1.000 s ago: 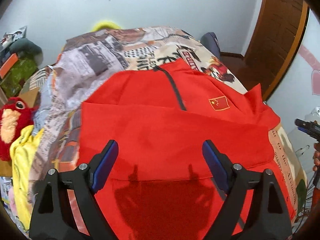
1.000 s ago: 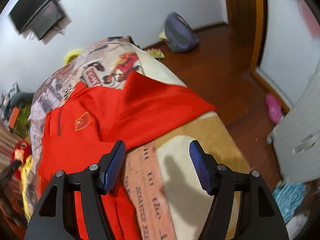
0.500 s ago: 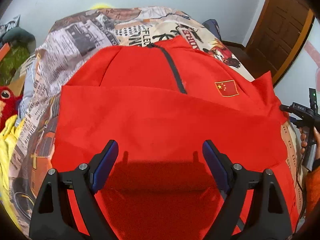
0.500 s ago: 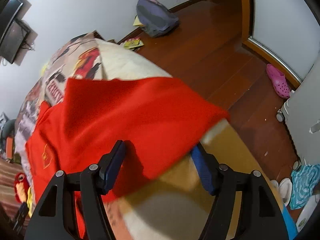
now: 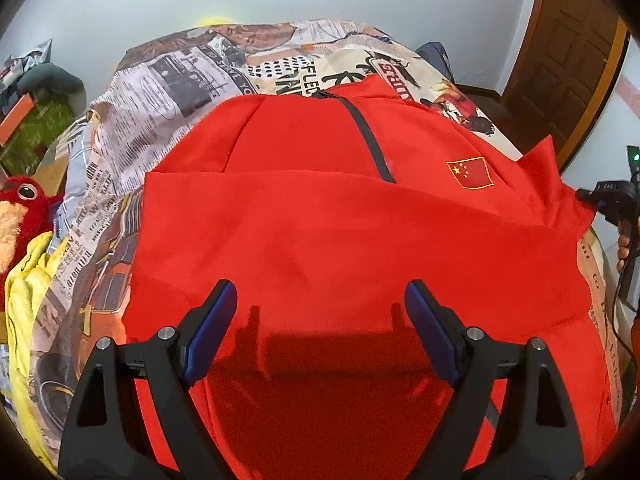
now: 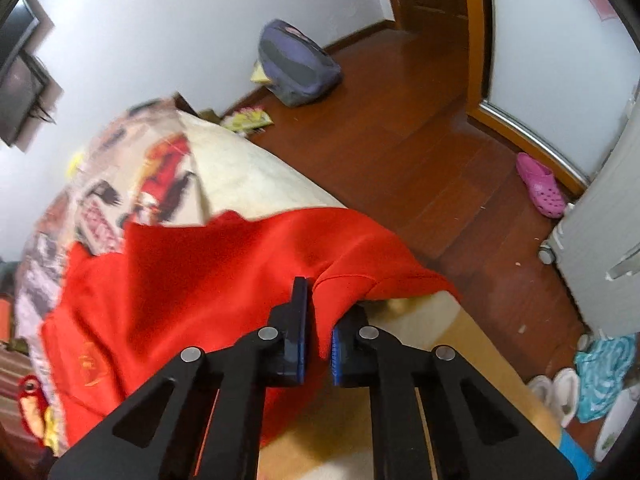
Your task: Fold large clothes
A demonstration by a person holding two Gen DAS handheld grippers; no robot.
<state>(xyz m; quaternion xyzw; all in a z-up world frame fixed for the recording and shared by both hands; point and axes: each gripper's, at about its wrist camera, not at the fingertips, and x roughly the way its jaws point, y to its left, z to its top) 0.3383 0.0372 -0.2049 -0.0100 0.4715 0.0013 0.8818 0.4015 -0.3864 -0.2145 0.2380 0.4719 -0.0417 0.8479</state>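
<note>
A large red jacket (image 5: 320,232) with a dark zip and a small flag badge (image 5: 470,172) lies spread on the bed, its lower part folded up across the chest. My left gripper (image 5: 320,312) hovers over the folded part, open, with nothing between its blue pads. My right gripper (image 6: 318,308) is at the jacket's sleeve (image 6: 360,248) near the bed's edge. Its jaws are closing, and the pads pinch a fold of the red cloth. The left wrist view shows the right gripper (image 5: 612,200) at the far right, held by a hand.
The bed carries a newspaper-print sheet (image 5: 160,92). A red plush toy (image 5: 20,208) and a yellow cloth (image 5: 24,280) lie at its left side. On the wooden floor (image 6: 400,152) are a purple backpack (image 6: 296,68) and a pink shoe (image 6: 540,188). A wooden door (image 5: 568,40) stands to the right.
My right gripper came down onto the sleeve and its jaws went from wide apart to nearly together on the cloth. My left gripper sank closer to the jacket, still open.
</note>
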